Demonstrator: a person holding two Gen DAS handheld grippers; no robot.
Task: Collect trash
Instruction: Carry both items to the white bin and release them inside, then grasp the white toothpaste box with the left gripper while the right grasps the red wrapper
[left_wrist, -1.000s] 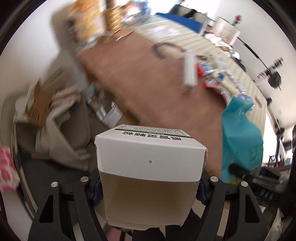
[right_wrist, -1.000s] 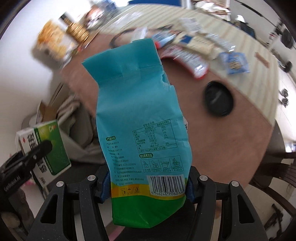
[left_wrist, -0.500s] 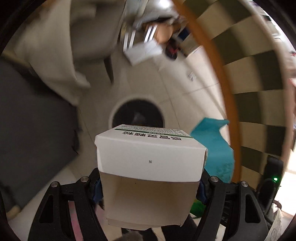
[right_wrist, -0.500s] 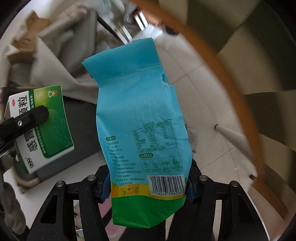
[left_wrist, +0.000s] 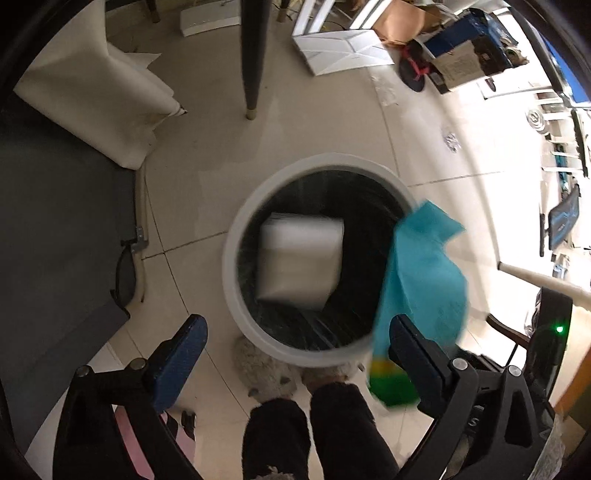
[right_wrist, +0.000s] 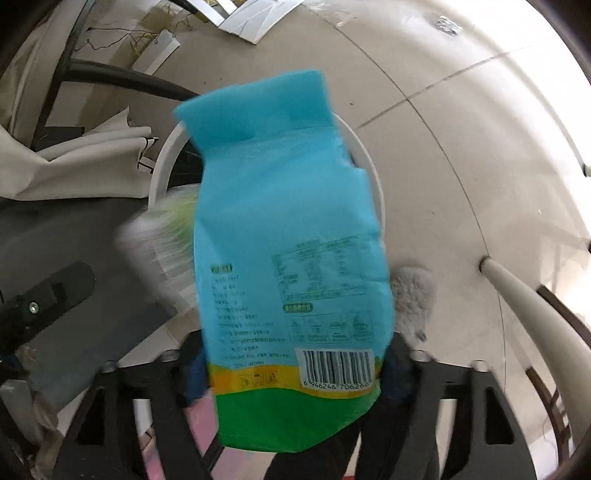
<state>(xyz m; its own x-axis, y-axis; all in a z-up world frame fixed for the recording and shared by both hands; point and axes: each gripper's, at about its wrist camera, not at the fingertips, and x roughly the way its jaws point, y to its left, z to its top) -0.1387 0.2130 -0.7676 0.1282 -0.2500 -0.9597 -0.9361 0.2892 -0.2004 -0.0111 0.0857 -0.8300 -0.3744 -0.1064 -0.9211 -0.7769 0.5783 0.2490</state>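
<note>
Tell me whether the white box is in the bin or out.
In, or falling in: the white box, blurred, shows inside the bin's rim, and the left gripper is open with nothing between its fingers.

Bright light glares on the right. The box (left_wrist: 300, 264) and bag (right_wrist: 291, 236) look blurry. Edges bend round and dark.

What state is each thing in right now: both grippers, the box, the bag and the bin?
Left gripper: open, empty, above the bin.
Right gripper: shut on the blue bag, over the bin.
White box: released, blurred, inside the bin's mouth.
Blue bag: held by its green bottom end, top pointing toward the bin.
Trash bin: uncovered, dark liner inside, standing on the tiled floor.
</note>
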